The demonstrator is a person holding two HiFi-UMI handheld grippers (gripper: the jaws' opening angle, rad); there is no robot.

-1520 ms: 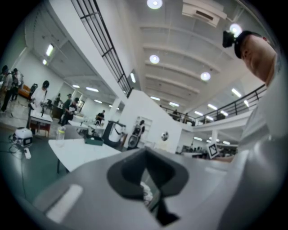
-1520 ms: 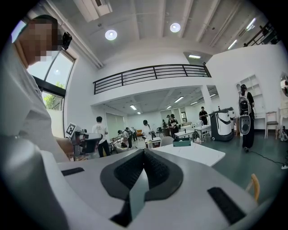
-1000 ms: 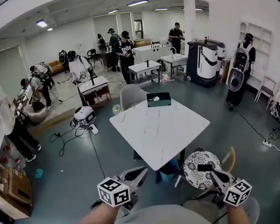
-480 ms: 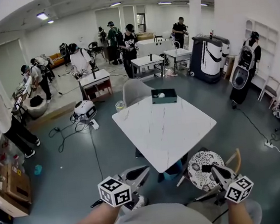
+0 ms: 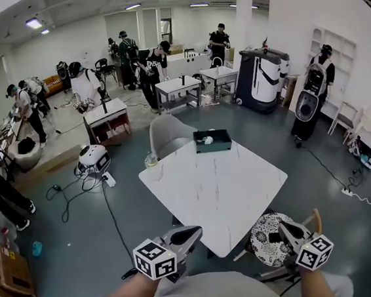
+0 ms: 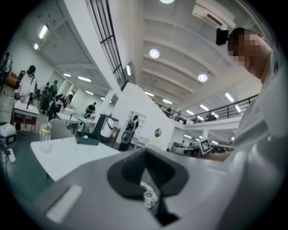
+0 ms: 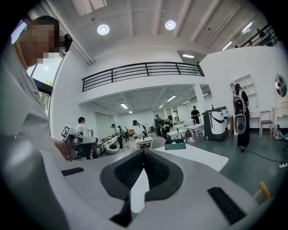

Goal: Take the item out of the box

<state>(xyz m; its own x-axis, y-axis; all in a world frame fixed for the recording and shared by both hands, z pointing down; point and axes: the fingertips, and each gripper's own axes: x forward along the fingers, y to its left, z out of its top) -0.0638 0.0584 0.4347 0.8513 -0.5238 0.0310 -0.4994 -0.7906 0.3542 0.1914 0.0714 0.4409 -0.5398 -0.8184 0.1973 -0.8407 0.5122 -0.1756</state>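
Note:
A dark green box [image 5: 212, 140] stands open at the far edge of the white marble table [image 5: 216, 191], with a small white item [image 5: 205, 139] lying in it. My left gripper [image 5: 195, 232] is shut and empty, its tip at the table's near corner. Over a stool to the right of that corner, my right gripper [image 5: 277, 234] is also shut on nothing. In the left gripper view the jaws [image 6: 146, 155] point level, with the box [image 6: 87, 139] far ahead. The right gripper view has its closed jaws [image 7: 144, 155] below the distant box [image 7: 175, 145].
A plastic bottle [image 5: 150, 160] stands at the table's far left corner, and a grey chair [image 5: 170, 131] sits behind it. A patterned round stool [image 5: 261, 242] is at the near right. Cables and a white device [image 5: 93, 158] lie on the floor to the left. Several people work at the back.
Both grippers have moved forward to the table, which now looks larger and nearer. The left tip has come up to the near corner. Both pairs of jaws stayed shut.

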